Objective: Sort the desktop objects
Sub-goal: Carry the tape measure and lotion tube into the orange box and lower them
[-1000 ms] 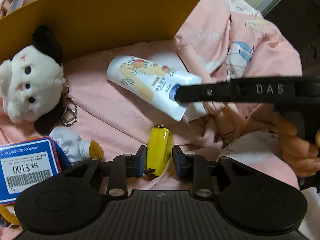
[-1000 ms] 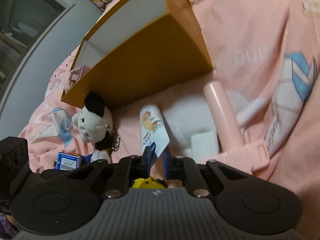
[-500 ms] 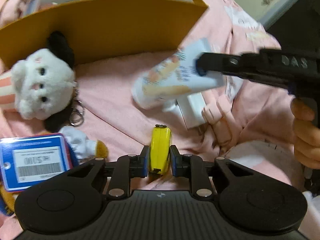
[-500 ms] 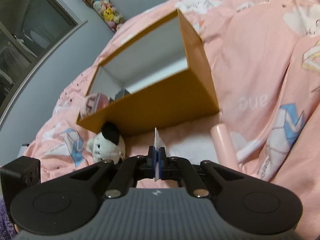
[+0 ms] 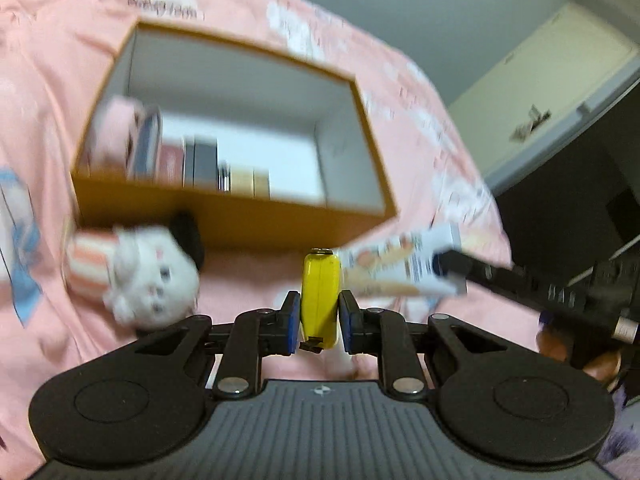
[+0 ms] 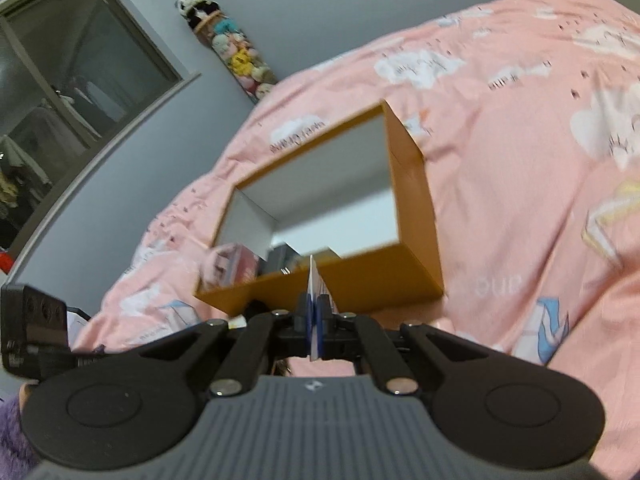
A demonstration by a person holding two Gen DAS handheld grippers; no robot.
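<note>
My left gripper (image 5: 319, 322) is shut on a small yellow flat object (image 5: 320, 296), held upright above the pink bedspread. To its right my right gripper (image 5: 444, 266) hangs in the air, clamped on the crimped end of a white tube with a fruit print (image 5: 392, 270). In the right wrist view that gripper (image 6: 316, 322) pinches the tube's flat edge (image 6: 317, 300). The open orange box (image 5: 248, 216) with a white inside lies ahead of both; its near wall (image 6: 372, 276) is just beyond the tube.
Several small boxes (image 5: 192, 160) stand along the orange box's near-left inside. A white plush toy with black ears (image 5: 148, 280) lies against the box's front. The pink bedspread (image 6: 520, 160) spreads all around. A person's hand (image 5: 576, 356) holds the right gripper.
Both grippers closed on their objects and rose off the bedspread: the left with the yellow object, the right with the tube. The box's inside has come into view.
</note>
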